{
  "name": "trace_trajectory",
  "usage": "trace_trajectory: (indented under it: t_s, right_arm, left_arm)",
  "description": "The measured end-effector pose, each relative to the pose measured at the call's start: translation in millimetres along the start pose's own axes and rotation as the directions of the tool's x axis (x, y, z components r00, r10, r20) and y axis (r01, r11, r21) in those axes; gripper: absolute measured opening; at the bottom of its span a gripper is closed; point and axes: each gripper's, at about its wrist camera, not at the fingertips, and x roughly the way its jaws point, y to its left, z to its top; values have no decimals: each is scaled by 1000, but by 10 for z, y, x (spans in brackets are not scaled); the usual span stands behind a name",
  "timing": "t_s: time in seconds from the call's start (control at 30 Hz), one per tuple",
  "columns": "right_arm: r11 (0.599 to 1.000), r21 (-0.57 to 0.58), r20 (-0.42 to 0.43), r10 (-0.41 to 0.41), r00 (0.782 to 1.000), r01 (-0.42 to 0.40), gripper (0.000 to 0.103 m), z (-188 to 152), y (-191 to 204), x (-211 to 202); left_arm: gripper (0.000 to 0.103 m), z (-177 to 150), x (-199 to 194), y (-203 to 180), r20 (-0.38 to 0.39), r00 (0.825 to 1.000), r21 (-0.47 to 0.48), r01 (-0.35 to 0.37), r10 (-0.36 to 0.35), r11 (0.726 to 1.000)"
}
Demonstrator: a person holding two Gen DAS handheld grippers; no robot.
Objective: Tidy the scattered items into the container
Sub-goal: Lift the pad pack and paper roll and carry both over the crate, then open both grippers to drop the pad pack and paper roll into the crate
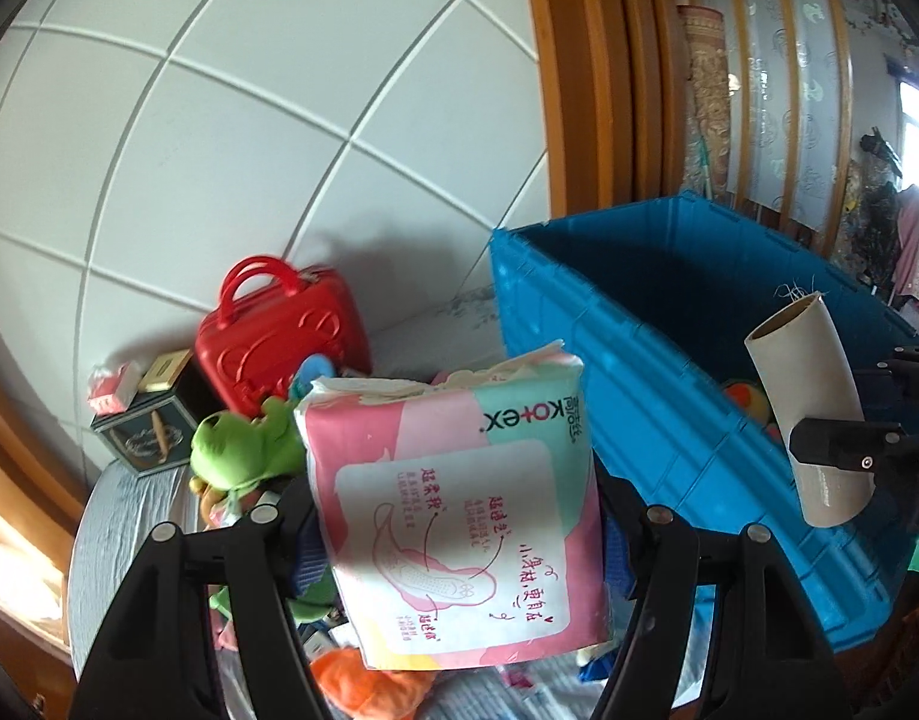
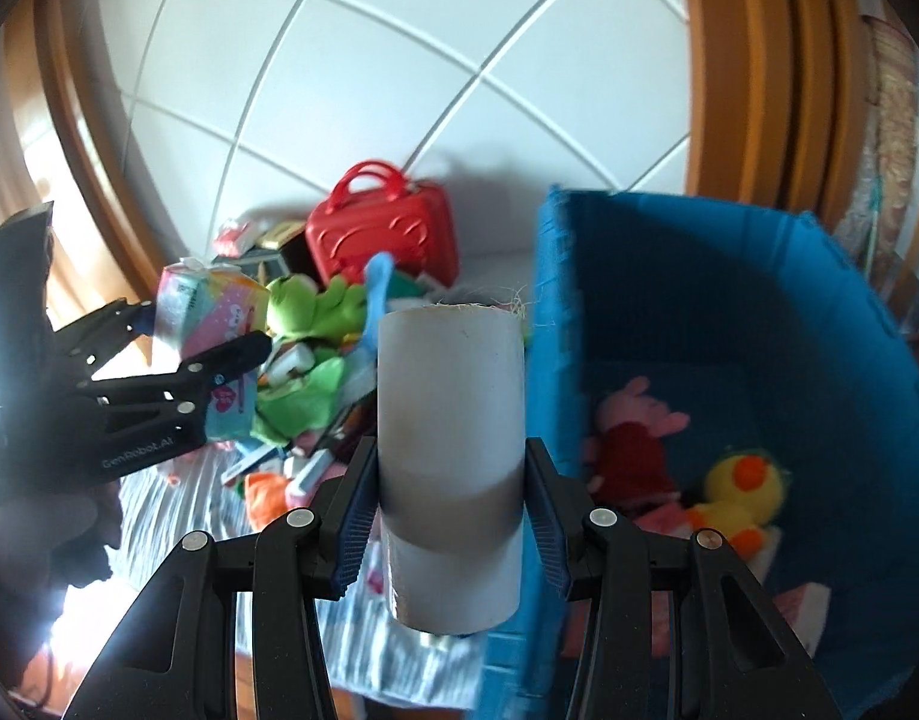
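Observation:
My left gripper (image 1: 459,516) is shut on a pink and teal pad packet (image 1: 453,504), held above the pile of scattered items, just left of the blue container (image 1: 639,372). In the right wrist view it (image 2: 201,330) shows at the left with the packet (image 2: 213,312). My right gripper (image 2: 450,480) is shut on a grey cardboard tube (image 2: 450,420), held upright by the container's (image 2: 759,312) near left wall. The tube also shows in the left wrist view (image 1: 810,408) over the container. A pig plush (image 2: 633,426) and a yellow duck plush (image 2: 741,480) lie inside.
A red toy suitcase (image 1: 273,336) stands against the white tiled wall. A green frog plush (image 1: 237,450), a dark tin box (image 1: 147,426), an orange item (image 1: 369,684) and several small packets lie on the striped cloth (image 1: 129,516). A wooden door frame (image 1: 579,90) rises behind the container.

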Motion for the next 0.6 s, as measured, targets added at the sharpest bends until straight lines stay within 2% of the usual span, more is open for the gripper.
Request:
trace_trajectory:
  t_s: [0.37, 0.6]
  right_arm:
    - [994, 81, 39, -80, 996, 77, 45, -60, -808, -357]
    - [980, 145, 49, -143, 989, 135, 45, -145, -1325, -522]
  left_arm:
    - [69, 458, 221, -881, 19, 994, 84, 101, -103, 991]
    - [69, 745, 343, -1440, 31, 984, 137, 169, -175, 976]
